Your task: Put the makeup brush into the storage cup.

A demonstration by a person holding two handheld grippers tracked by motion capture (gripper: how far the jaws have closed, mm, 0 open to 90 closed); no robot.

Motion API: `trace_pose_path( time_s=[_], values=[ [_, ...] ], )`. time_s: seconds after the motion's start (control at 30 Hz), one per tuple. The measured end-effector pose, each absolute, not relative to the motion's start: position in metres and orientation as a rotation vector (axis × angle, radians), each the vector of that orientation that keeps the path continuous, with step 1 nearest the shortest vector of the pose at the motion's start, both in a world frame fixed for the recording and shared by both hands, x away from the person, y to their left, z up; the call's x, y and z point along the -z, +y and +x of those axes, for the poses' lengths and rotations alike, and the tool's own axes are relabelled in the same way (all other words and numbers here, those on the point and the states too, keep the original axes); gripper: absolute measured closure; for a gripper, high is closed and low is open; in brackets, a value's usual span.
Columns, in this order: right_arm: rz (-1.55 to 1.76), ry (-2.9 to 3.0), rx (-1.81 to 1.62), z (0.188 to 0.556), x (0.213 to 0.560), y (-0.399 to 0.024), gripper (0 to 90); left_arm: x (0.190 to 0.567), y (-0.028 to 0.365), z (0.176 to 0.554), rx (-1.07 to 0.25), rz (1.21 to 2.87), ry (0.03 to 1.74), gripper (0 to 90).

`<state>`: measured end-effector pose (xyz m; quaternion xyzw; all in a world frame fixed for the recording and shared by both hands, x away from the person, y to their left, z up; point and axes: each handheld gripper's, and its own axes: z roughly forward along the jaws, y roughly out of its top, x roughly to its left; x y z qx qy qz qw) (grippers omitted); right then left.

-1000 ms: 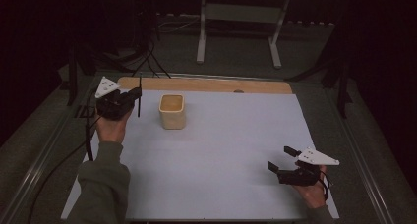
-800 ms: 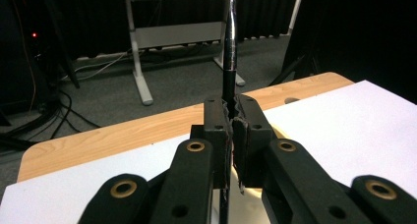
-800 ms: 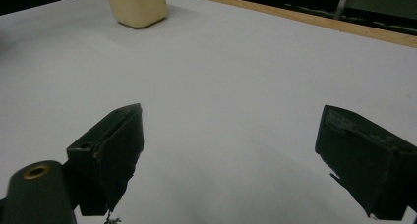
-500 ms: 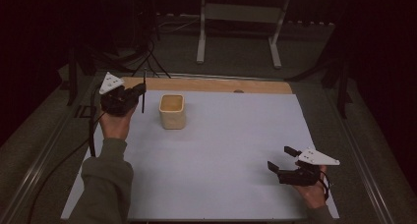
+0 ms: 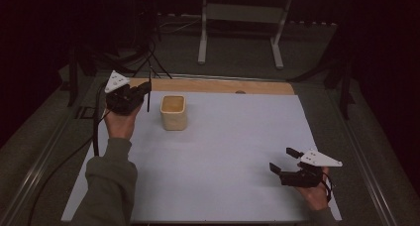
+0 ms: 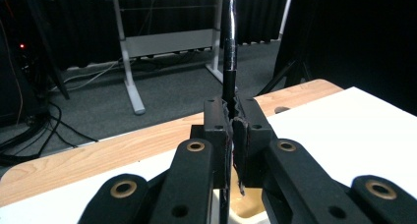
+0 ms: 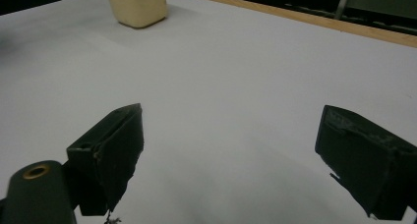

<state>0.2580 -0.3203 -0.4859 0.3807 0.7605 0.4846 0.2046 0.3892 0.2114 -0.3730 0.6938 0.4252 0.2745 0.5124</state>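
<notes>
In the left gripper view, the thin black rod runs off the top edge, and the cream cup sits mostly hidden behind the closed jaws at bottom centre.

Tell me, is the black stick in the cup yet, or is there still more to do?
Not yet. Done: the left gripper has the thin black stick pinched upright between its jaws. In hand: it holds the stick just left of the beige cup, and in the left gripper view the cup sits right below the jaws. Probably left: lowering it in and letting go. The right gripper waits open over the white mat.
</notes>
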Motion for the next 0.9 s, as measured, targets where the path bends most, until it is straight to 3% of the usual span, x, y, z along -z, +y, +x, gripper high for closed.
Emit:
trace_pose_path(
  time_s=[0.9],
  values=[
    [1.06, 2.117, -1.354, 0.258, 0.486, -0.321, 10.9, 0.374, 0.197, 0.4, -0.629, 1.645, 1.004, 85.8]
  ],
)
